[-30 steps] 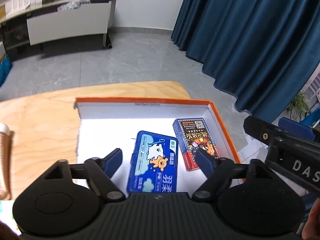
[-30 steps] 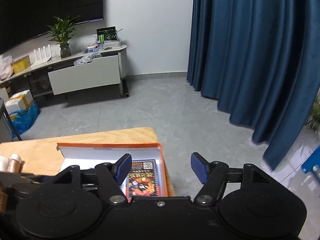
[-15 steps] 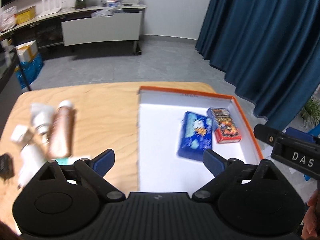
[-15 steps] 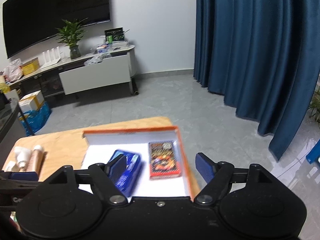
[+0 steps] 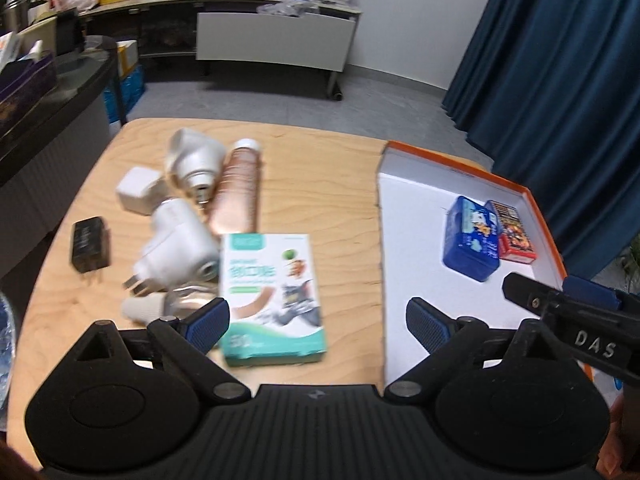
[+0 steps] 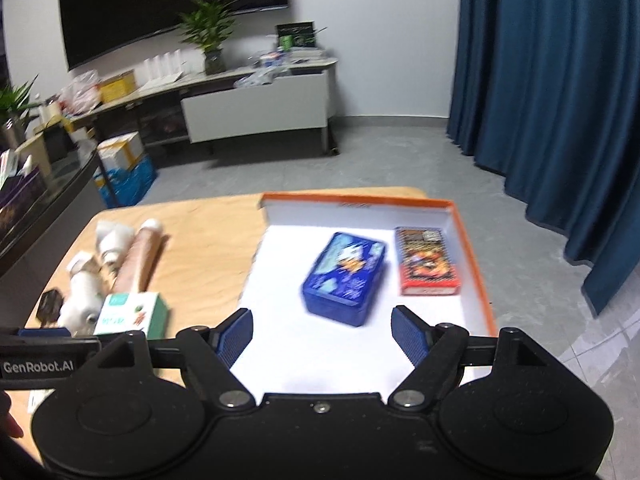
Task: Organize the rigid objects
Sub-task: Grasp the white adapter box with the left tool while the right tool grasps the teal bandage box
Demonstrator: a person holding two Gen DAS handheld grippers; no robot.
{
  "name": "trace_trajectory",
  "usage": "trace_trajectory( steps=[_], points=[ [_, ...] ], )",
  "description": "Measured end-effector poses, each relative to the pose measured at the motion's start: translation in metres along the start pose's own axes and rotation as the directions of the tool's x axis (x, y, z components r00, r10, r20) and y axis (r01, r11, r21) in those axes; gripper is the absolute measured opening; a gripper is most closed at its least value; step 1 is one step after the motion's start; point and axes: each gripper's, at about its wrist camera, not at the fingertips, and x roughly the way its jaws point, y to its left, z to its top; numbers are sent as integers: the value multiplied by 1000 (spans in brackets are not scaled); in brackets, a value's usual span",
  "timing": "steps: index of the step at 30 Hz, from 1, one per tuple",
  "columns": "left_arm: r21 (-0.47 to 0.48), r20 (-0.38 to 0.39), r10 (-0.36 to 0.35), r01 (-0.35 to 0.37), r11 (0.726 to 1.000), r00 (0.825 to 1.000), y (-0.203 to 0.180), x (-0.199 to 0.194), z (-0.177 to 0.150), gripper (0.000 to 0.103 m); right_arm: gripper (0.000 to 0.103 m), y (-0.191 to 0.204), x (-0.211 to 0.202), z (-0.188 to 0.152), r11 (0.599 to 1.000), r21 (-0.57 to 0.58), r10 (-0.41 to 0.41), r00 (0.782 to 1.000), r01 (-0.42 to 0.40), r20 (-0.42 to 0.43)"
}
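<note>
In the orange-rimmed tray (image 6: 472, 248): blue tin (image 6: 346, 278), red card box (image 6: 428, 260).
Lay lengthwise toward far wall; both hand-held grippers (image 5: 318, 322) (image 6: 322, 338) spread apart, empty.

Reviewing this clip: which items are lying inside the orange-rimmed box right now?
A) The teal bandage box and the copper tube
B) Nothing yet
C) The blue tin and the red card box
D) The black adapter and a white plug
C: the blue tin and the red card box lie side by side on the white floor of the orange-rimmed box; everything else is out on the wooden table.
</note>
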Motion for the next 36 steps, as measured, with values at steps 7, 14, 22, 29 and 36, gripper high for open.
trace_trajectory(
  steps=[7, 14, 22, 29, 36],
  points=[
    [-74, 47, 49, -45, 996, 998, 41, -19, -24, 99, 90, 26, -4, -14, 997, -58, 53, 998, -54, -18],
    [-128, -4, 110, -109, 986, 994, 77, -13, -52, 99, 90, 39, -1, -24, 993, -72, 92, 995, -95, -42],
    [-96, -22, 164, -165, 982, 986, 77, 7, -55, 99, 90, 49, 0, -28, 989, -90, 115, 992, -120, -51],
    [-77, 10, 171, -169, 983, 985, 90, 8, -57, 80, 90, 65, 9, -27, 979, -91, 172, 981, -180, -89],
    [-126, 45, 196, -189, 974, 980, 105, -10, -55, 80, 95, 108, 34, -18, 955, -81, 271, 950, -286, -152]
  ],
)
